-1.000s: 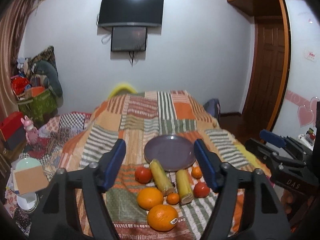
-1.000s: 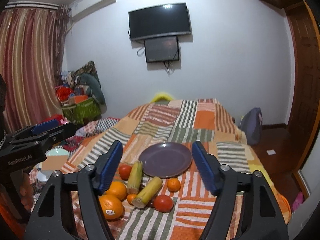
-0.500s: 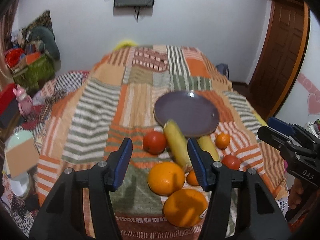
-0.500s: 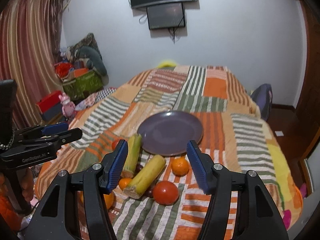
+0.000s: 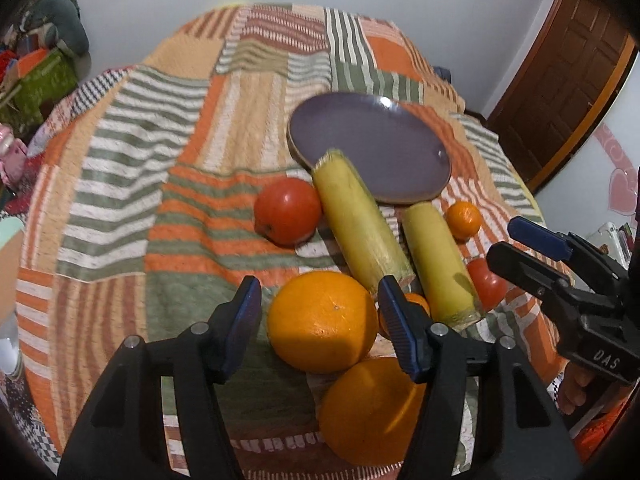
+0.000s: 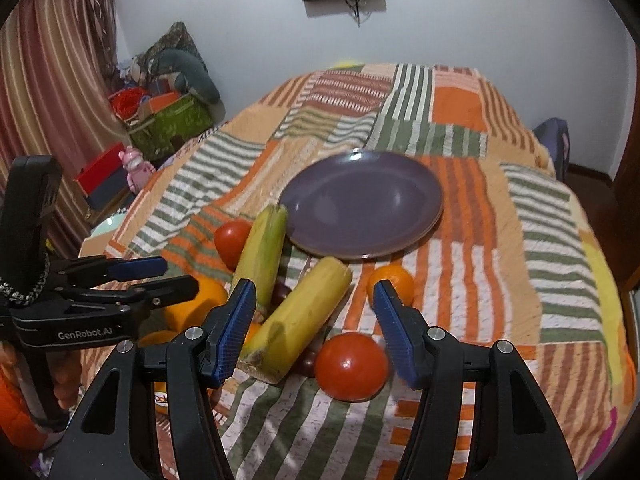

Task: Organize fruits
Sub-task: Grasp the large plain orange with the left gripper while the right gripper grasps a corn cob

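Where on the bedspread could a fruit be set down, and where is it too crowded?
Free: the purple plate, and bare bedspread on its door side. Crowded: the near edge, where oranges, tomatoes and corn cobs touch.

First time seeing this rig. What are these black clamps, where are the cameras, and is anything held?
No robot: a person holds a two-finger gripper in each hand, each with a camera looking along its jaws. One picture is from the left gripper, one from the right gripper. On the patchwork blanket lie a purple plate, two long yellow pieces, tomatoes and oranges. Nothing is held: the left jaws are opening, a large orange between them untouched; the right jaws stand open, empty.
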The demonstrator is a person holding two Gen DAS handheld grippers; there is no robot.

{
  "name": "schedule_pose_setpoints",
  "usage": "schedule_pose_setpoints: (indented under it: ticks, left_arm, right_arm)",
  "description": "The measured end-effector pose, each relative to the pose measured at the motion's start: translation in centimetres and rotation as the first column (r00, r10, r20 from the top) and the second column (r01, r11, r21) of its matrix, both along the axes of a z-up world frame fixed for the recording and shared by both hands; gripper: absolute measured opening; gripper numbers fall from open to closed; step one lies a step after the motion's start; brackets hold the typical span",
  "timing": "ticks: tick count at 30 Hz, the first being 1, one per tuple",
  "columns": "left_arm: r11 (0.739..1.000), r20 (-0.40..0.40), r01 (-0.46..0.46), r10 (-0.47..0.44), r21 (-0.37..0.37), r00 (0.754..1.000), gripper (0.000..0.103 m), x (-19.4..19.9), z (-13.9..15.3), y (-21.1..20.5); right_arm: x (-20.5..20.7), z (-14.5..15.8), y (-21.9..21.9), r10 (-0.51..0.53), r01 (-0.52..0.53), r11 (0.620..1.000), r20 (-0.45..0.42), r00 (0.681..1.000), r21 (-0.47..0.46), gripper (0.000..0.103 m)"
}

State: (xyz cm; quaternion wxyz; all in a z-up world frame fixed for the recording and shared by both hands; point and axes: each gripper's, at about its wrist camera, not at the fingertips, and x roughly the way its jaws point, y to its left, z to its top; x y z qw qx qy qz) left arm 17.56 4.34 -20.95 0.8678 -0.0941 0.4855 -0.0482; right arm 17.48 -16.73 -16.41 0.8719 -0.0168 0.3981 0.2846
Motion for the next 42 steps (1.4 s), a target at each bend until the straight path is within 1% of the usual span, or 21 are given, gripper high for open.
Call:
schedule_pose_setpoints:
  ticks: [3,8,11,14,17,19,21,23,25,26,29,32,34,35,36,39,42]
  left_arm:
    - [1.0,-0.034,-0.001,0.0,-0.024,0.999,0.061,0.4,-0.9,-0.1]
    - [1.0,-0.031,0.009,-0.009,0.007,0.999,0.063,0.4,-1.2,-0.6]
    - [1.0,-0.049,0.02,-0.019,0.01,0.999,0.066,0.7,-1.9,-0.7]
    - [1.0,-0.068,0.016,-0.017,-0.02,0.998,0.067,0.9,-2.6,-0.3]
    - [0.999,-0.065,0.014,-0.016,-0.031,0.998,0.067,1.0,-2.8,-0.3]
    - [1.0,-0.059,0.012,-0.014,-0.027,0.998,0.067,0.9,-2.7,-0.3]
    - [1.0,-0.057,0.012,-0.013,-0.029,0.998,0.067,0.9,-2.7,-0.3]
    - [0.999,-0.057,0.012,-0.013,-0.032,0.998,0.066,0.8,-2.6,-0.2]
    - [1.0,-0.052,0.004,-0.005,-0.017,0.999,0.066,0.7,-2.4,-0.1]
    - [1.0,-0.047,0.001,-0.002,-0.01,0.999,0.066,0.5,-2.3,0.0]
    - [1.0,-0.032,-0.009,0.009,-0.001,0.999,0.066,0.1,-1.8,0.5]
    - [1.0,-0.005,-0.025,0.026,0.013,1.0,0.066,-0.3,-1.0,1.2]
    - [0.999,0.013,-0.033,0.032,0.018,0.999,0.066,-0.5,-0.5,1.6]
    - [0.999,0.023,-0.037,0.036,0.021,0.999,0.066,-0.7,-0.1,1.9]
    - [0.999,0.028,-0.04,0.04,0.024,0.999,0.066,-0.7,0.0,2.1]
    - [0.998,0.031,-0.053,0.052,0.041,0.998,0.066,-0.8,0.0,2.6]
    - [0.997,0.024,-0.06,0.059,0.049,0.998,0.066,-0.9,-0.5,3.0]
  right_arm:
    - [0.1,-0.8,0.3,0.024,-0.024,1.0,-0.028,0.999,0.0,0.058]
    - [0.1,-1.6,1.0,0.068,-0.068,0.998,-0.058,0.996,0.001,0.058]
    - [0.0,-2.1,1.4,0.087,-0.088,0.996,-0.072,0.994,-0.002,0.058]
    - [-0.2,-2.2,1.8,0.099,-0.101,0.994,-0.054,0.994,-0.032,0.058]
    - [-0.5,-2.2,1.8,0.11,-0.112,0.993,-0.046,0.993,-0.049,0.059]
    - [-0.6,-2.1,1.8,0.114,-0.116,0.992,-0.04,0.993,-0.058,0.063]
    - [-0.8,-2.1,1.9,0.114,-0.115,0.99,-0.023,0.993,-0.079,0.073]
    - [-1.0,-2.3,2.3,0.117,-0.116,0.986,0.003,0.993,-0.122,0.073]
    - [-1.1,-2.6,2.6,0.117,-0.112,0.981,0.026,0.993,-0.16,0.073]
    - [-1.1,-2.6,2.6,0.119,-0.113,0.98,0.03,0.992,-0.162,0.073]
    - [-0.8,-2.5,2.3,0.117,-0.112,0.982,0.027,0.993,-0.153,0.07]
    - [-0.3,-2.3,1.8,0.104,-0.101,0.986,0.013,0.994,-0.134,0.06]
    - [0.1,-2.1,1.2,0.083,-0.082,0.989,0.005,0.997,-0.12,0.056]
    - [0.4,-2.0,0.9,0.071,-0.07,0.991,0.0,0.998,-0.115,0.052]
    - [0.7,-1.9,0.6,0.056,-0.056,0.993,-0.009,0.998,-0.105,0.049]
    - [1.9,-1.8,0.0,0.027,-0.031,0.996,-0.041,0.999,-0.084,0.049]
    - [3.0,-1.4,0.3,0.027,-0.031,0.997,-0.056,0.998,-0.075,0.049]
